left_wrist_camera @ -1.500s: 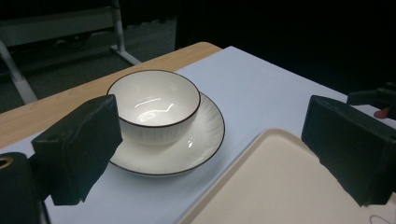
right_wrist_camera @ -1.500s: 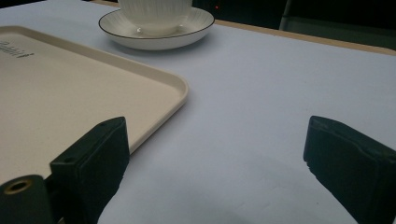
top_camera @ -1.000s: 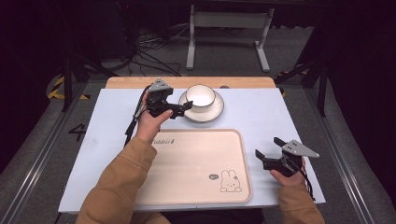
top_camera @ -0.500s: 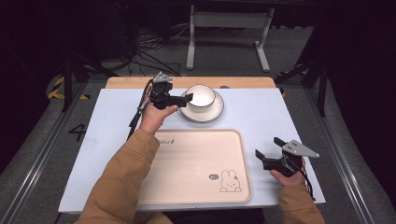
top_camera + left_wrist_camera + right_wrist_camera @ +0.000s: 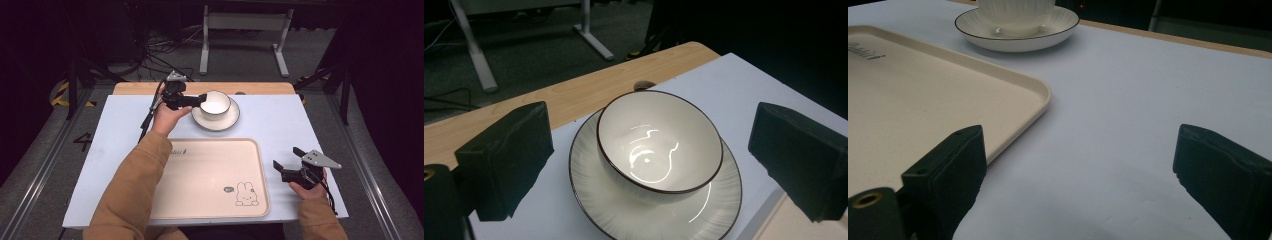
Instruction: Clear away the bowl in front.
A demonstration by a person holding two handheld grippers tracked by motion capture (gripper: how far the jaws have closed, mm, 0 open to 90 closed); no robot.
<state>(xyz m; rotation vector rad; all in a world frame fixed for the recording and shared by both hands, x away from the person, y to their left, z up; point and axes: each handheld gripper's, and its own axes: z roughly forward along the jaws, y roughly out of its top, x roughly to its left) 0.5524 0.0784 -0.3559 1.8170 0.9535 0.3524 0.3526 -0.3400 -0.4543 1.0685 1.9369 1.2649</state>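
Left tongs [image 5: 649, 165], wide open and empty, hover by a bowl [image 5: 659, 142] on a saucer [image 5: 215, 119] near the bench's far edge — glossy, breakable, probably best gripped by the rim — right tongs [image 5: 290, 169] open, empty.

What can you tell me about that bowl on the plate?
The bowl is white and glossy, like glazed ceramic, with a thin dark line round its rim and fine ribs on its outer wall. It is empty, upright, and sits on the middle of a matching plate at the far side of the table. The left gripper is open at its left side; whether it touches the bowl is unclear.
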